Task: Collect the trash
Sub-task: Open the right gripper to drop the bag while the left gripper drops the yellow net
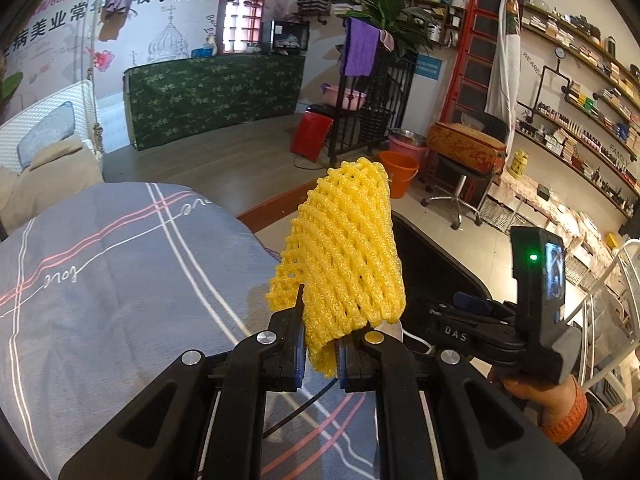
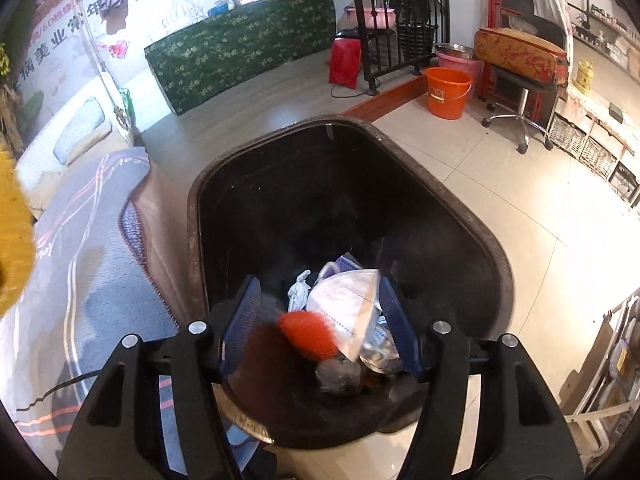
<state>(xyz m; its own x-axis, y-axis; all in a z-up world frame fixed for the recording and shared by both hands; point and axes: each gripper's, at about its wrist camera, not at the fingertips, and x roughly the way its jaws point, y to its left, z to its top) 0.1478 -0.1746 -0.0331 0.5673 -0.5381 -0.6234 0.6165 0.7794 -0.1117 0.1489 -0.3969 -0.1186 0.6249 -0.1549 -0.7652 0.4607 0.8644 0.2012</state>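
My left gripper [image 1: 320, 344] is shut on a yellow foam fruit net [image 1: 344, 248], held upright above the edge of a bed with a grey striped cover [image 1: 100, 272]. The net also shows at the left edge of the right wrist view [image 2: 14, 232]. My right gripper [image 2: 318, 312] is open over a black trash bin [image 2: 200, 208]. An orange-red foam net [image 2: 308, 330], blurred, is between its fingers, inside the bin's mouth. The bin holds a white face mask [image 2: 348, 300], crumpled tissue [image 2: 298, 294] and other scraps. The right gripper also shows in the left wrist view [image 1: 500, 320].
The bin stands on the tiled floor beside the bed [image 2: 80, 280]. An orange bucket [image 2: 446, 92], a pink bucket [image 2: 460, 60] and a wheeled stool [image 2: 520, 80] are behind it. A green patterned counter [image 1: 212, 96] stands at the back, with shelves [image 1: 580, 92] on the right wall.
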